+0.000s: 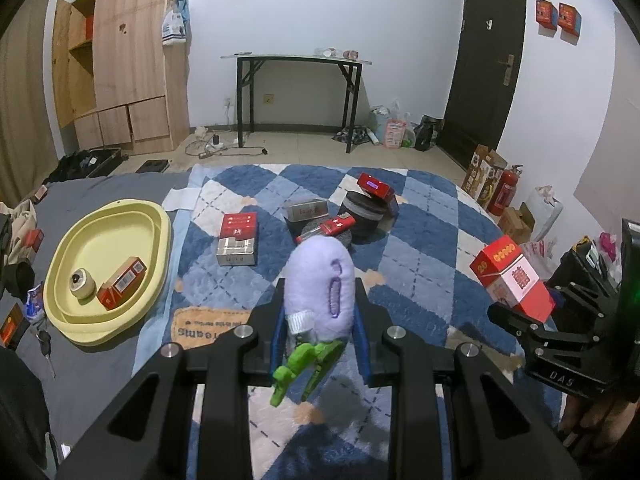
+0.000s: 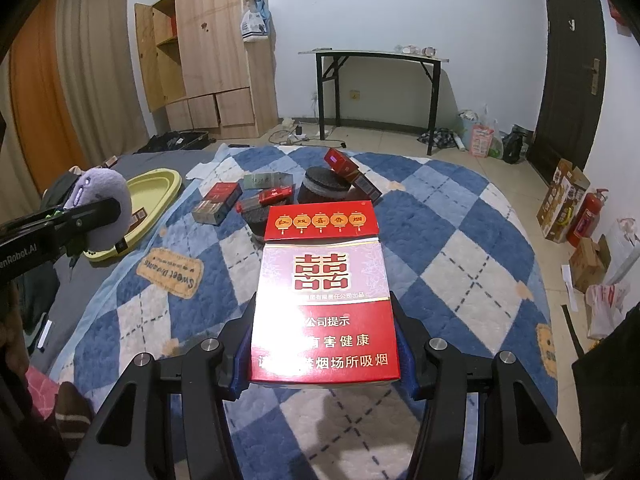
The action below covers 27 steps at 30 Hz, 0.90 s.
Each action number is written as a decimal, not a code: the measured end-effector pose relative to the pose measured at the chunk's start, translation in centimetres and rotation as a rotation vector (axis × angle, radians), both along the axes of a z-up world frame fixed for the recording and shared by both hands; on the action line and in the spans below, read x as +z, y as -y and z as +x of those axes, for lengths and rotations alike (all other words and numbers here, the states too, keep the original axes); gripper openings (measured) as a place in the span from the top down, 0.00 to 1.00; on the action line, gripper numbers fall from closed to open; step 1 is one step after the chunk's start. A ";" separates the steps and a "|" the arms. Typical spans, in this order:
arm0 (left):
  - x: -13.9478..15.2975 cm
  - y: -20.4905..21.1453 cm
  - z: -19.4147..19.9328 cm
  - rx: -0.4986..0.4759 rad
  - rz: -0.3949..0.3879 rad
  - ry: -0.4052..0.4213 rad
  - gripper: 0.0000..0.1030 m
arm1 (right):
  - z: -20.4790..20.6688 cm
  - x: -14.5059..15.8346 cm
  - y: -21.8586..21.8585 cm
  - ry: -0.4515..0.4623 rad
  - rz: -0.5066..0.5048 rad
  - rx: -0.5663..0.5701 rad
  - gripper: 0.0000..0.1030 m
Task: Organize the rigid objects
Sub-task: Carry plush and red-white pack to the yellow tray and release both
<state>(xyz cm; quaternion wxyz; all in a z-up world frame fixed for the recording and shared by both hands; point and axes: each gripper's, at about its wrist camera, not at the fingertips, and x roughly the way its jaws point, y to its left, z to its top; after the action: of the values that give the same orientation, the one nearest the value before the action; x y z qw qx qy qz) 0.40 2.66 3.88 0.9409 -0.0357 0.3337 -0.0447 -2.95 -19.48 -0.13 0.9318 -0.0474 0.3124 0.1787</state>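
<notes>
My left gripper (image 1: 320, 304) is shut on a purple plush toy (image 1: 320, 280) with green legs, held above the blue checked blanket. My right gripper (image 2: 324, 320) is shut on a red-and-white cigarette box (image 2: 324, 300), also held above the blanket. In the left wrist view that box (image 1: 516, 280) and the right gripper (image 1: 520, 312) sit at the right. In the right wrist view the plush toy (image 2: 106, 204) and the left gripper (image 2: 80, 220) show at the left. A yellow tray (image 1: 120, 320) on the left holds a small red box (image 1: 122, 282) and a round item (image 1: 82, 282).
Several boxes (image 1: 238, 240) and dark round tins (image 1: 364, 212) lie mid-blanket (image 1: 420, 240). Keys (image 1: 44, 340) and small items lie left of the tray. Beyond the bed stand a wooden cabinet (image 1: 132, 60), a black-legged table (image 1: 296, 60), a dark door (image 1: 484, 60) and a fire extinguisher (image 1: 504, 192).
</notes>
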 end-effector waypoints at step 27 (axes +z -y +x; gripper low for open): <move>-4.9 -29.1 13.3 0.341 0.047 -0.157 0.71 | 13.7 -0.3 -27.9 -0.062 -0.074 0.498 0.46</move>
<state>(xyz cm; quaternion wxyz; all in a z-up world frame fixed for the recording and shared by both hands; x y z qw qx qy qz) 13.69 31.78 -1.04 0.9065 -0.0731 0.3964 0.1260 10.75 8.37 -0.44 0.8465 -0.1517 0.3259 0.3927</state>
